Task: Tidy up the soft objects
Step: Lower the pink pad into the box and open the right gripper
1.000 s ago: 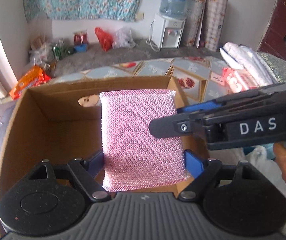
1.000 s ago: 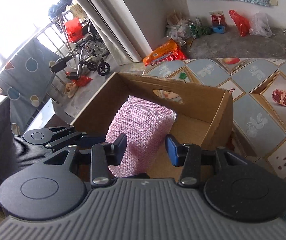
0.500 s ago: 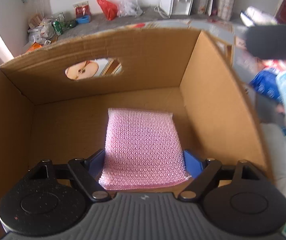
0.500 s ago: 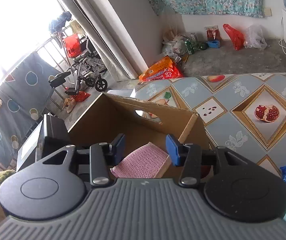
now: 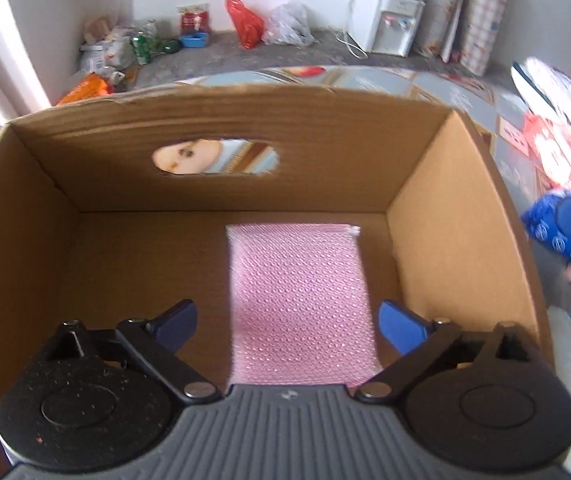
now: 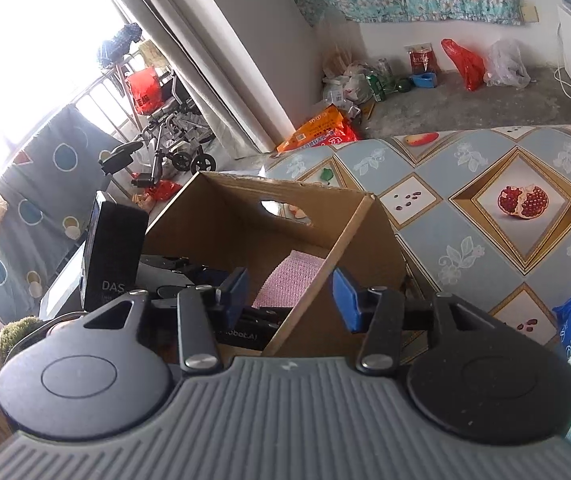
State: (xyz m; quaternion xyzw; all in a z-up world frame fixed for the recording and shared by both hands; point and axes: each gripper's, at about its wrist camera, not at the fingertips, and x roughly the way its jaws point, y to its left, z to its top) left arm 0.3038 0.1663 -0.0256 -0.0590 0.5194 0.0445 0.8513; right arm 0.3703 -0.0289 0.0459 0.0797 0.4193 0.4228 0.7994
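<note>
In the lower middle of the left wrist frame, your left claw has just opened wide, freeing the pink sponge onto the cardboard box floor. That one's stowed; your right claw, part open, holds nothing.

Pink mesh sponge flat in box

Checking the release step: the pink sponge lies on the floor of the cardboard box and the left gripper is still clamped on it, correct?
Not quite. The pink sponge does lie on the floor of the cardboard box, but the left gripper has just opened: in the left wrist view its pads stand clear of the sponge on both sides.
</note>
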